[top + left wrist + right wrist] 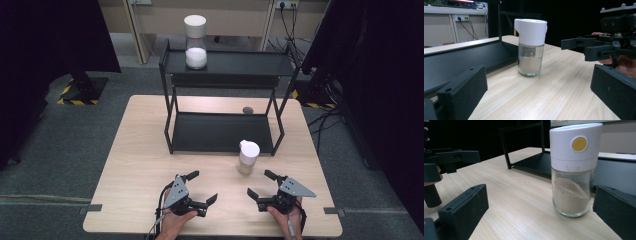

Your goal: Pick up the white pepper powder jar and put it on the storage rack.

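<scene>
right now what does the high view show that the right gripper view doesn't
High view alone: a second jar with white contents on the rack's top shelf, a small dark thing on the table behind the rack, and the right gripper from above, open. Right gripper view alone: the yellow dot on the near jar's white cap, and the tilted surface of the tan powder inside. Both: the near jar standing upright on the table in front of the black rack, and the left gripper, open.
</scene>
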### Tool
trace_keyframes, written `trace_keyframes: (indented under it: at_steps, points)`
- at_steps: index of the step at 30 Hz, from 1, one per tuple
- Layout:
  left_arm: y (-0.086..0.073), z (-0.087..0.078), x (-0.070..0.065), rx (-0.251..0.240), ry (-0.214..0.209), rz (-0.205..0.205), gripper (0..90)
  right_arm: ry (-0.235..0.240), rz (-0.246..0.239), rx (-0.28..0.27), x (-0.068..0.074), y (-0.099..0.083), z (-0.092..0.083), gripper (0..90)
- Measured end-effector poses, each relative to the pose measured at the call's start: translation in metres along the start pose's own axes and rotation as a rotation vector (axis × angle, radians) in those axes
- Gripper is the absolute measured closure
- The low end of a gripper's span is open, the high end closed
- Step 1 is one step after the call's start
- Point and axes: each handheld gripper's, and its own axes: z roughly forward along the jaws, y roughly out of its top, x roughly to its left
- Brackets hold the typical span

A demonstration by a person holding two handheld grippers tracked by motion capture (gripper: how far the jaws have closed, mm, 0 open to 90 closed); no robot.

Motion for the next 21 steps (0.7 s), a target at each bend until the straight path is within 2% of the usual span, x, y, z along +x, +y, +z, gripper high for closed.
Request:
trace_keyframes:
  at_steps: [12, 21]
  points:
    - [-0.0011, -0.0008, 0.0008, 0.003, 0.0, -0.008, 0.2, -0.025, -0.001, -0.014, 0.0022, 0.0007, 0.0007, 0.4]
    - [-0.0016, -0.0005, 0.0015, 0.004, 0.0, -0.013, 0.2, -0.046, -0.001, -0.023, -0.0026, 0.0036, 0.0075, 0.4]
